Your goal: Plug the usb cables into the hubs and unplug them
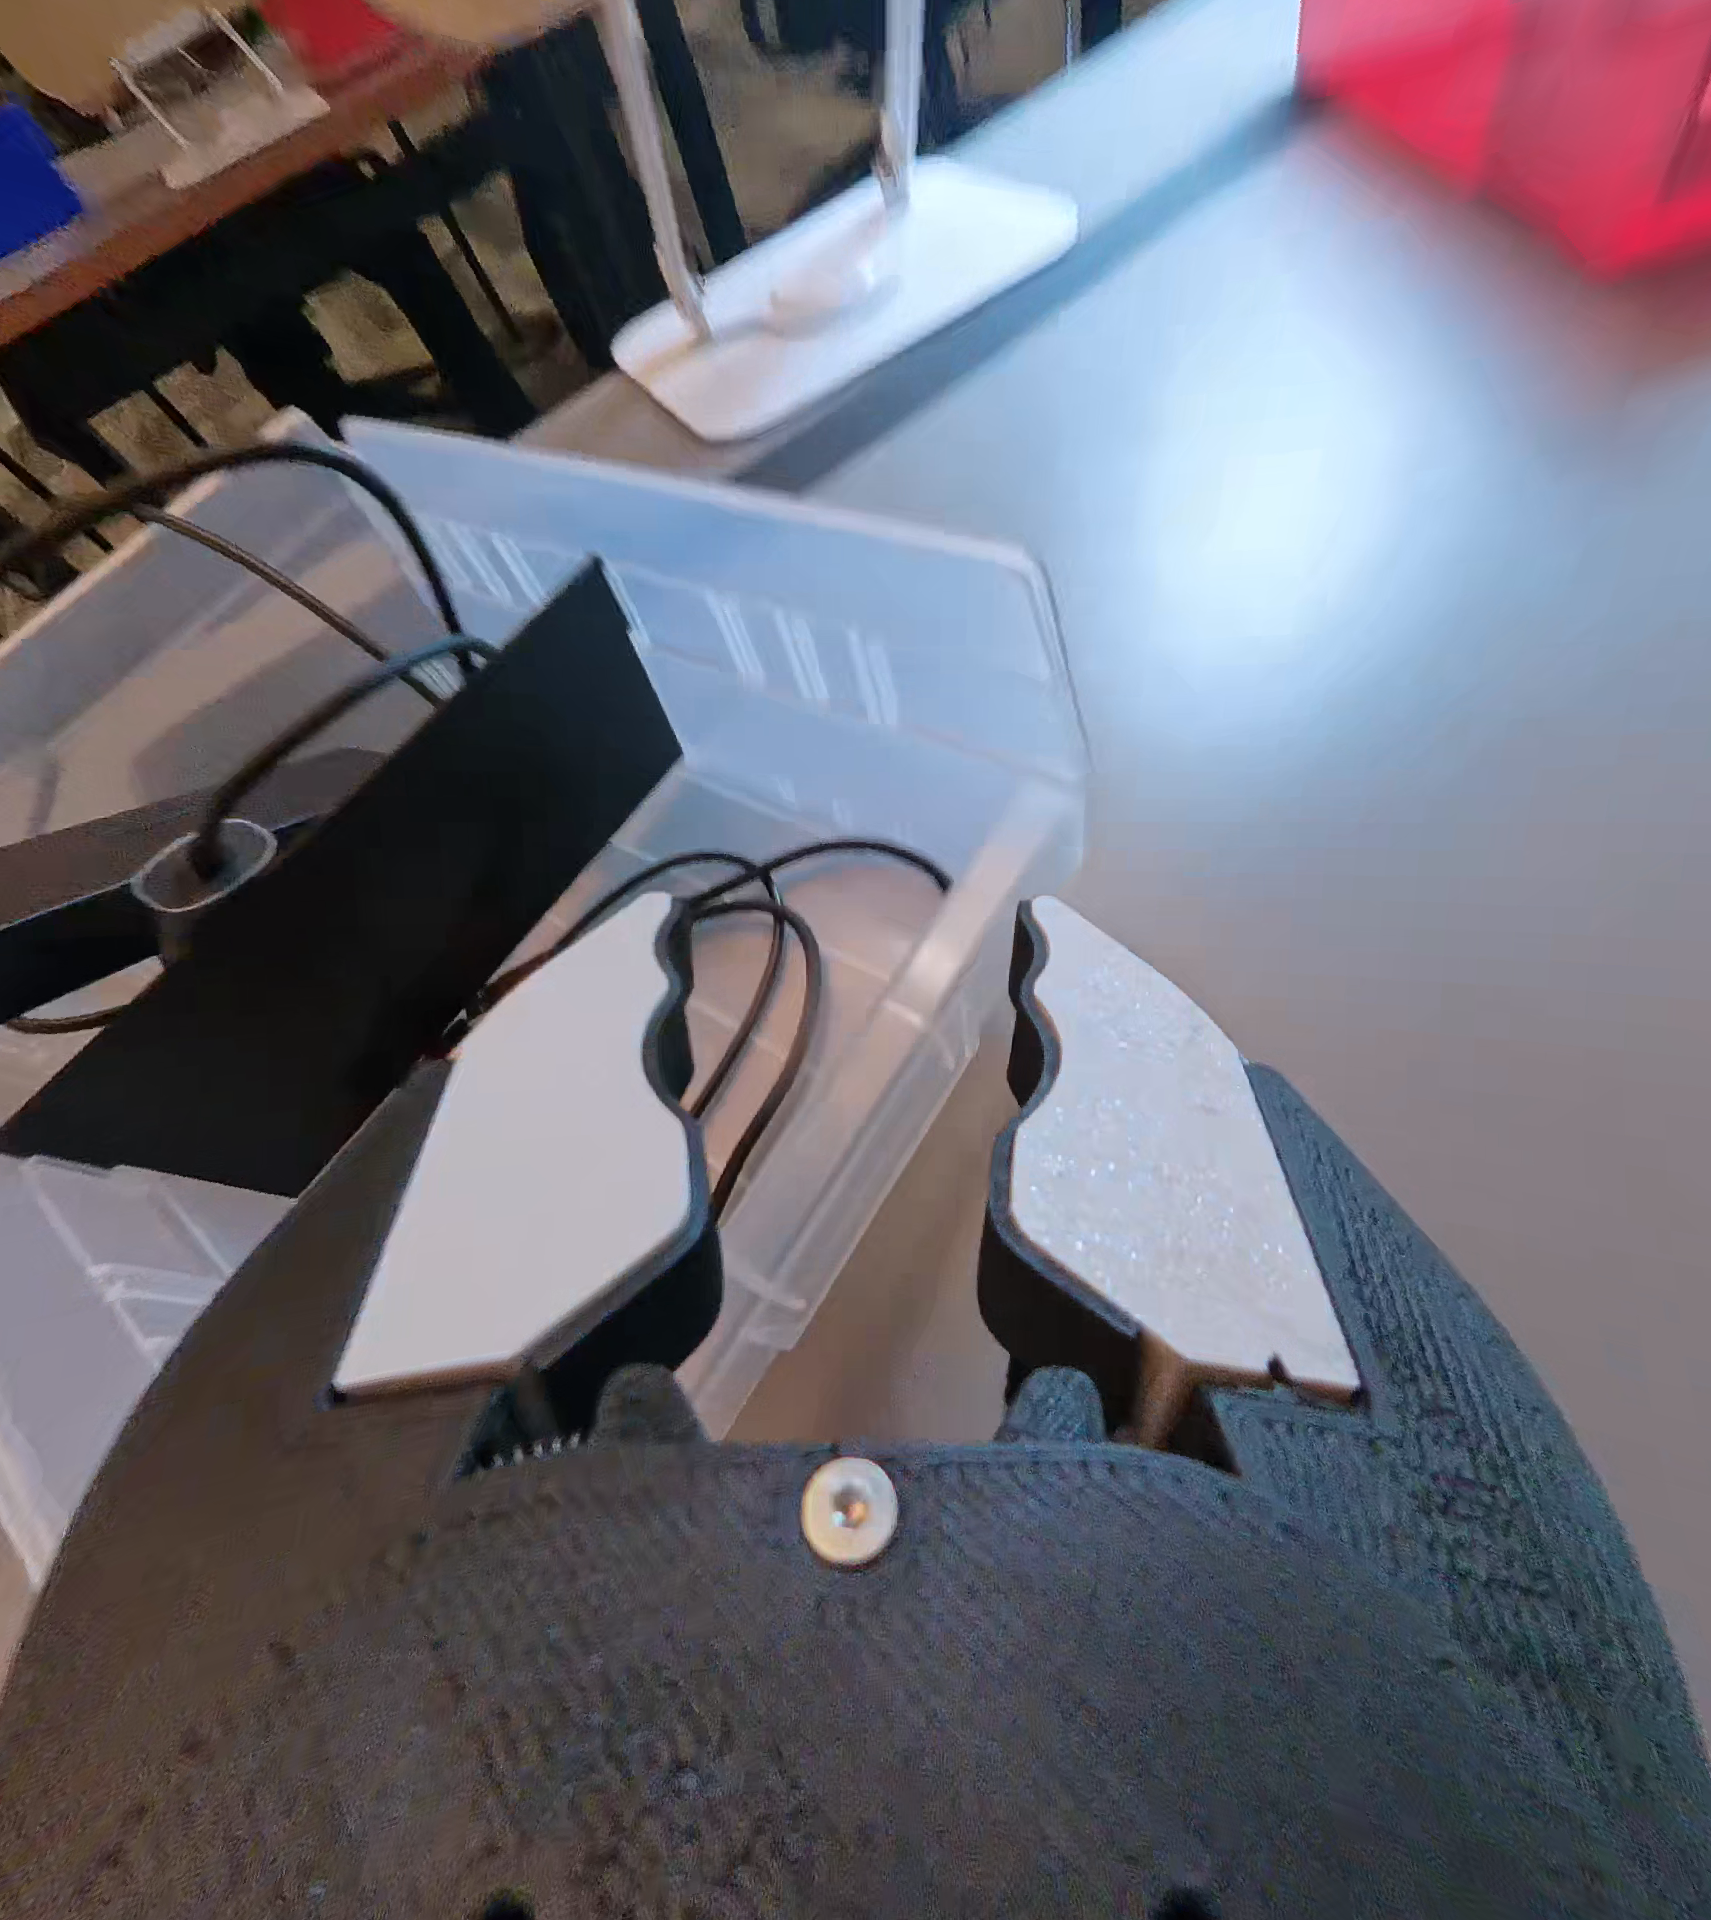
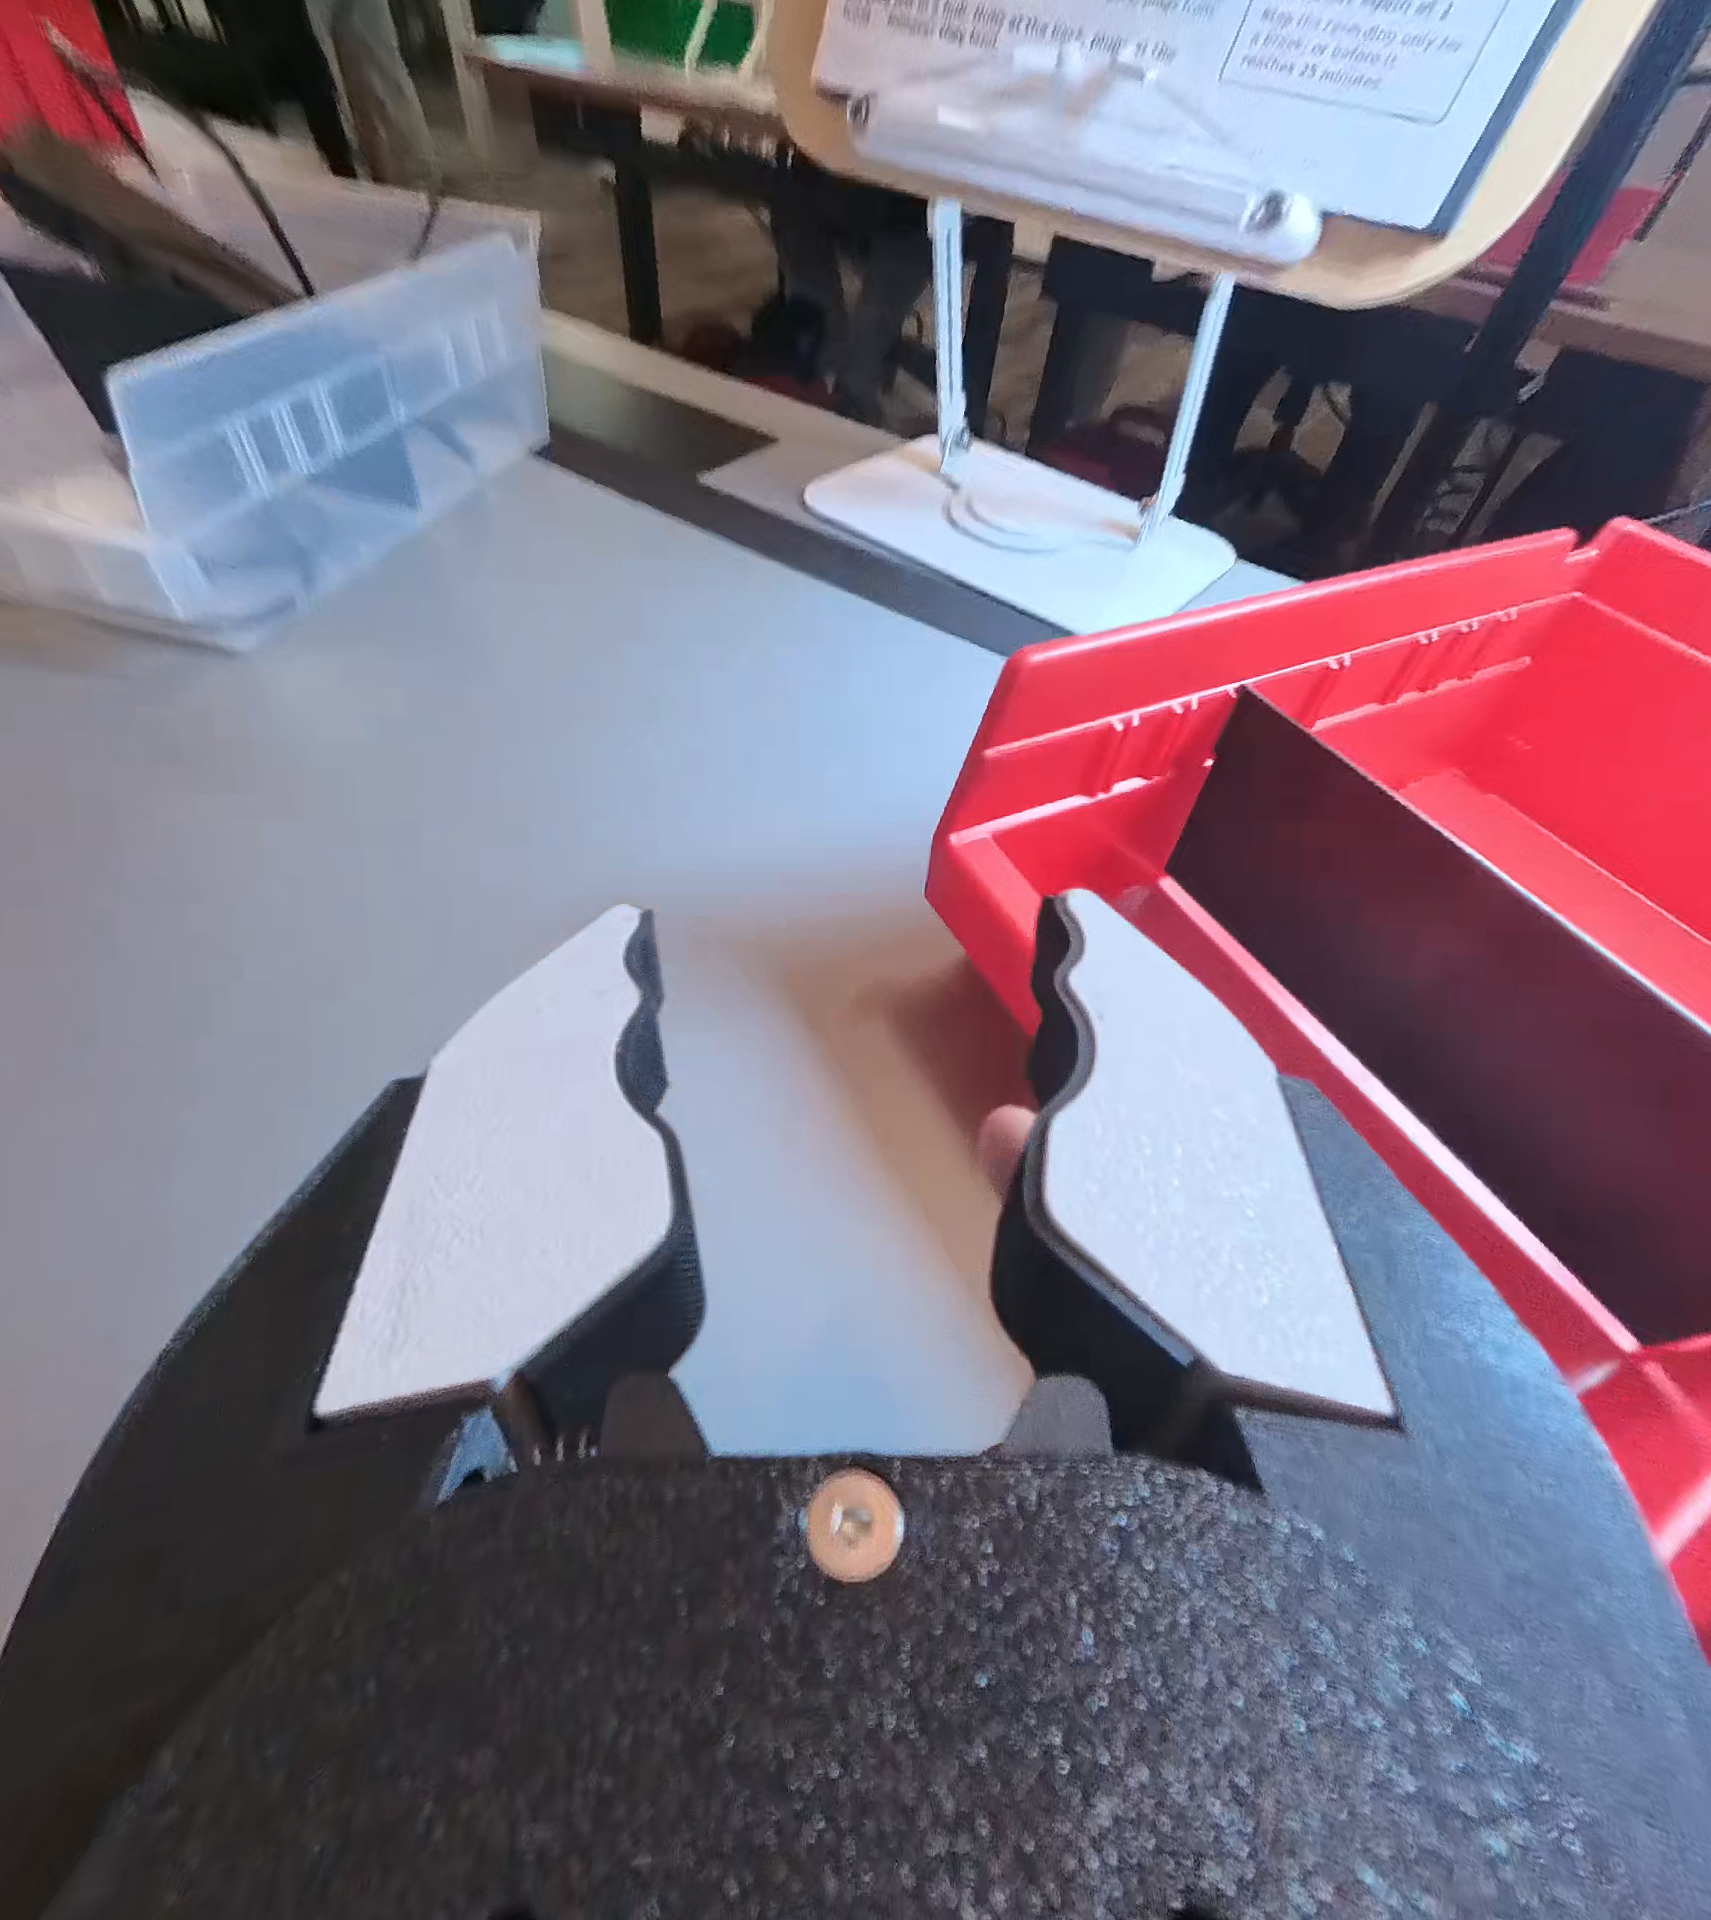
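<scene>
A clear plastic bin sits on the grey table at the left of the left wrist view. It holds a black divider, a black hub with a cable plugged into a round socket, and thin black USB cables. My left gripper is open and empty, hovering over the bin's near right corner. My right gripper is open and empty above bare table, just left of a red bin. The clear bin also shows far left in the right wrist view.
The red bin has a black divider inside and shows blurred at the top right of the left wrist view. A white stand holding a printed sheet stands at the table's far edge. Grey table lies between the bins. One gripper's finger ends stand about 40 centimetres off the other's.
</scene>
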